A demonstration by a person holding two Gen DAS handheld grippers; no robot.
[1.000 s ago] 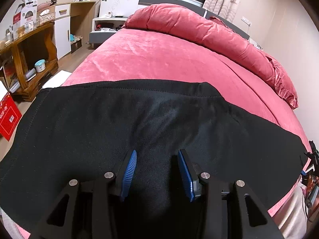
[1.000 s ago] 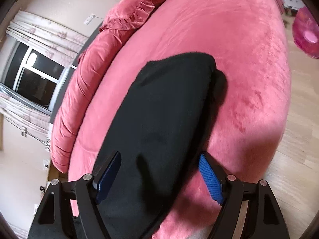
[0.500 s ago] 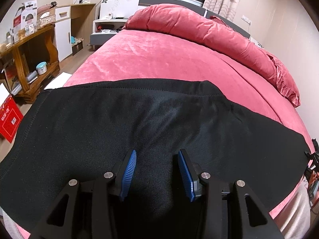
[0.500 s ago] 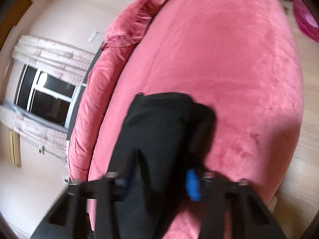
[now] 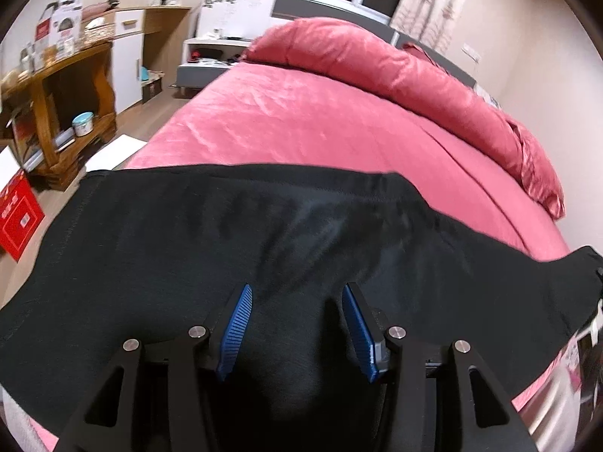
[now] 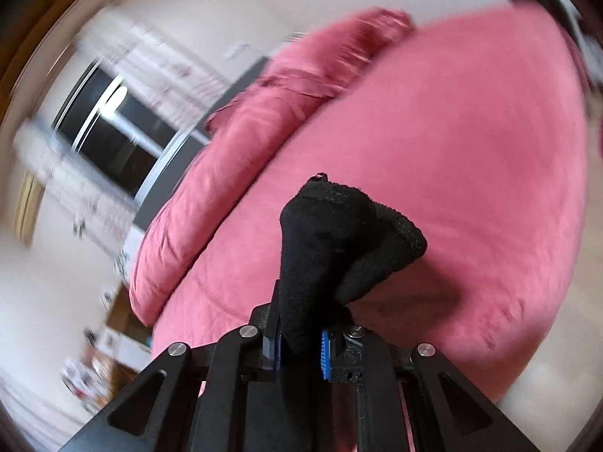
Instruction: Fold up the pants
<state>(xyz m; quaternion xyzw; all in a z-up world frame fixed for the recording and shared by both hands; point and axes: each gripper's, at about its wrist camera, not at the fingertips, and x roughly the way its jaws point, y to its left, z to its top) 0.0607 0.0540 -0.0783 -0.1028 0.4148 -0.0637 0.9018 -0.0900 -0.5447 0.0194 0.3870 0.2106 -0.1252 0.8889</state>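
A wide bed [image 5: 301,120] under a pink-red cover fills both views, with a rolled duvet [image 5: 395,71] of the same colour along its far side below the window [image 6: 113,132]. Black pants [image 5: 264,233] lie spread flat across the near edge of the bed, running from the left side of the left wrist view to the right. The left claw [image 5: 297,324] hovers just over the dark cloth, its blue pads spread apart. The right claw [image 6: 299,350] is pinched onto one bunched end of the pants [image 6: 339,237], which stands up above the bedcover.
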